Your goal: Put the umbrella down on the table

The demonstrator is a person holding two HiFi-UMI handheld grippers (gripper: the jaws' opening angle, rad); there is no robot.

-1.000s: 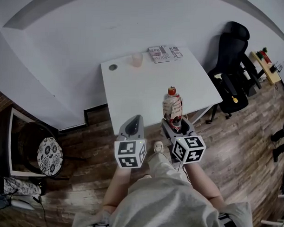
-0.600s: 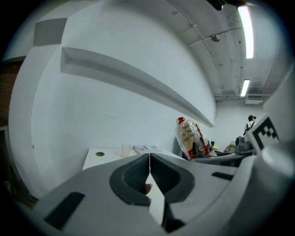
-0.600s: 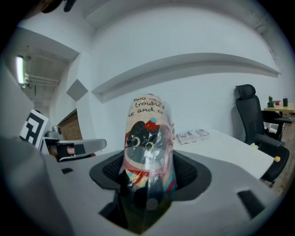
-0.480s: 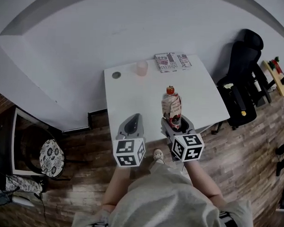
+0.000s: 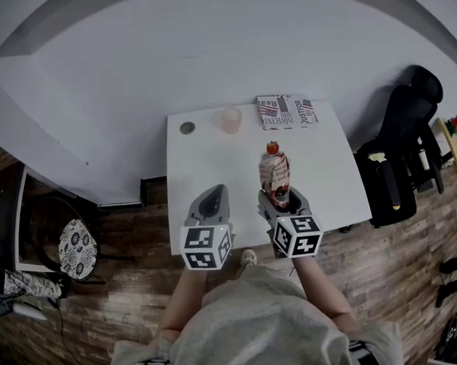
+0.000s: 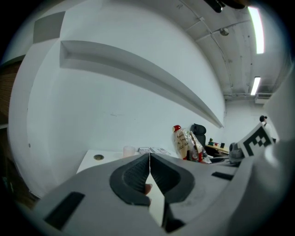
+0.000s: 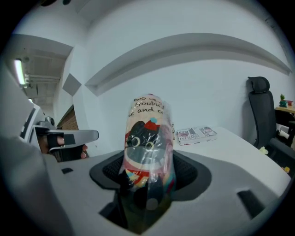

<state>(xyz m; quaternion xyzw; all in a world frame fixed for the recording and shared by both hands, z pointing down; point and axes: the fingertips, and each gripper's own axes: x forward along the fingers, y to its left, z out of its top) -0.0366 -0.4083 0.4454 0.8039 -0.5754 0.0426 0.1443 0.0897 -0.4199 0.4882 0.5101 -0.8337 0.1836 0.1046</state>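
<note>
A folded umbrella in a clear printed sleeve, with a red tip, stands upright in my right gripper, which is shut on its lower end. It hangs over the front part of the white table. In the right gripper view the umbrella fills the middle between the pads of the right gripper. My left gripper is at the table's front edge, to the left of the umbrella, shut and empty. The left gripper view shows the left gripper with its pads touching and the umbrella off to the right.
At the table's far edge are a pink cup, a printed flat box and a round grommet. A black office chair stands to the right. A chair with a patterned cushion is at the left on the wooden floor.
Both grippers and the person have come closer to the table, so the jaws now reach over its front edge. The umbrella stays upright in the right gripper.
</note>
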